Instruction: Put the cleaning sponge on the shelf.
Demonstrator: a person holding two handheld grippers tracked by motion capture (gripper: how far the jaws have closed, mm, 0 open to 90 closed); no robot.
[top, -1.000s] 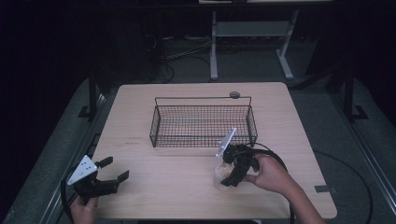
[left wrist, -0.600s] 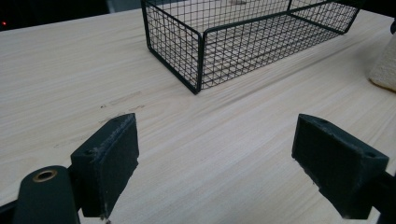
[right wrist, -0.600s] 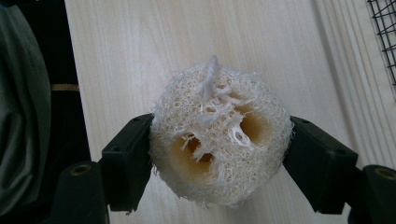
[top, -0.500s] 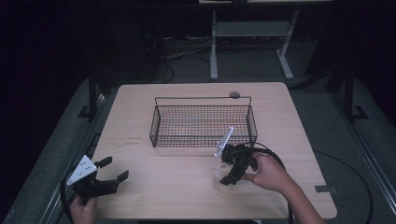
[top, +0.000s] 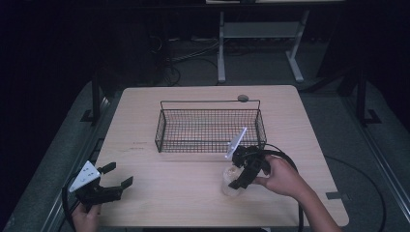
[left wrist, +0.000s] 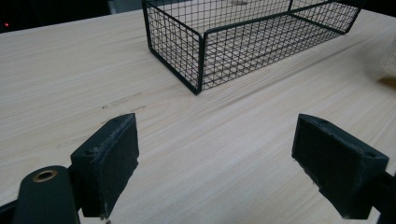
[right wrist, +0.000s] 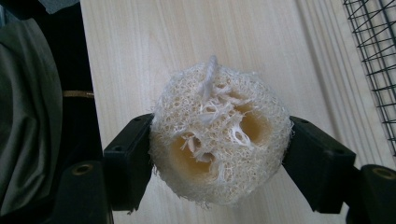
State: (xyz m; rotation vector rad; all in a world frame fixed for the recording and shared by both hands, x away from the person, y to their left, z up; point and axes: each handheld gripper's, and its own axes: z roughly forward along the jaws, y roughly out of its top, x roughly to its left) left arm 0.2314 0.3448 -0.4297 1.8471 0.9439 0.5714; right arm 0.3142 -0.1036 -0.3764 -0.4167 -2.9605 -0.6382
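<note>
Nearest the person, at the front left corner of the desk point(top: 159, 198), the left tool point(top: 115, 179) rests low over the wood in the person's left hand point(top: 86, 216), its grey three-cornered plate tilted upward. In the left gripper view its jaws stand wide apart with nothing between them, only bare wood grain beneath. Further right along the front part of the desk, the right tool point(top: 238, 178) is held by the person's right hand point(top: 283, 177), a black cable looping behind it. Its jaws are closed in on a loofah sponge point(right wrist: 219, 140), a pale, round, fibrous piece with hollow channels and a loose thread on top; the right gripper view shows one pad pressing each side of it. In the high view the loofah sponge point(top: 228, 181) sits near the desk surface, just in front of the wire basket's right end; whether it touches the wood cannot be told. Beyond both tools, the black wire basket point(top: 209, 145) stands upright in the middle of the desk. At the far edge lies a small round grey disc point(top: 242, 98).
</note>
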